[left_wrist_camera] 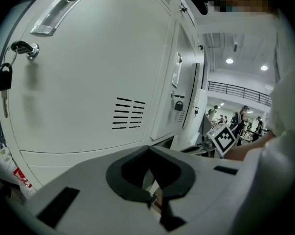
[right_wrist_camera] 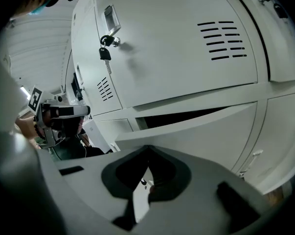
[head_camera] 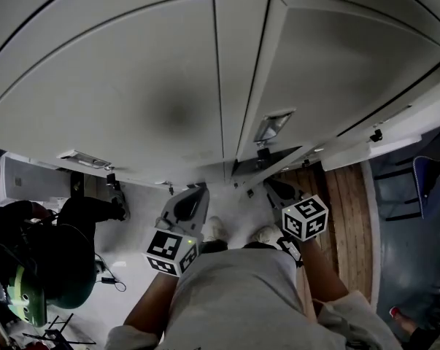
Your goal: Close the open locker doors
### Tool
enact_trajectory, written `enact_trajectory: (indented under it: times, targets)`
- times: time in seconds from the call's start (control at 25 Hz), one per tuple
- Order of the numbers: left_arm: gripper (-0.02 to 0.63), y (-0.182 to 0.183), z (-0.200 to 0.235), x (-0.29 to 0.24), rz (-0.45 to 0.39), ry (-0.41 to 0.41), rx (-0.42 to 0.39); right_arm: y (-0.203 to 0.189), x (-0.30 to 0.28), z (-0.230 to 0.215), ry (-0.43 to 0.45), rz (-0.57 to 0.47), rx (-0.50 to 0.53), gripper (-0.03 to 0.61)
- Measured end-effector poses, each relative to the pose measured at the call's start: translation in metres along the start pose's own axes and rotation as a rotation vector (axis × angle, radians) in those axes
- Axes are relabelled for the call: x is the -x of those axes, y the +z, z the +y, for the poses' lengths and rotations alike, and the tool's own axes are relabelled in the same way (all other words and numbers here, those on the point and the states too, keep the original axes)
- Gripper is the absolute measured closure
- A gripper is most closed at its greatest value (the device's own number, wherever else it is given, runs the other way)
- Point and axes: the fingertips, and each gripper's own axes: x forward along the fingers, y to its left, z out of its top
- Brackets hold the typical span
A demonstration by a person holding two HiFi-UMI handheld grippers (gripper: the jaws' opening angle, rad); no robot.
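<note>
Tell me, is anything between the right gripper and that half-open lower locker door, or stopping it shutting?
Nothing visible. The lower door lies just ahead of the right gripper with only air between. The dark gap behind the door shows nothing sticking out, though its inside is too dark to see.

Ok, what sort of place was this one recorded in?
Probably a locker area off a large indoor hall: a bank of pale grey metal locker doors with vent slots, a small key hanging from a lock, and a railed balcony under ceiling lights.
</note>
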Motion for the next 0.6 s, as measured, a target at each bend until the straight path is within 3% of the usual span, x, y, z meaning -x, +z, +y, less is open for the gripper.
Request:
enact_trajectory:
  times: [0.6]
  targets:
    - [0.600,0.001,0.013,0.002,-0.016,0.065,0.024,0.018,-0.025,-0.006,0.039,-0.005,0.014,0.551]
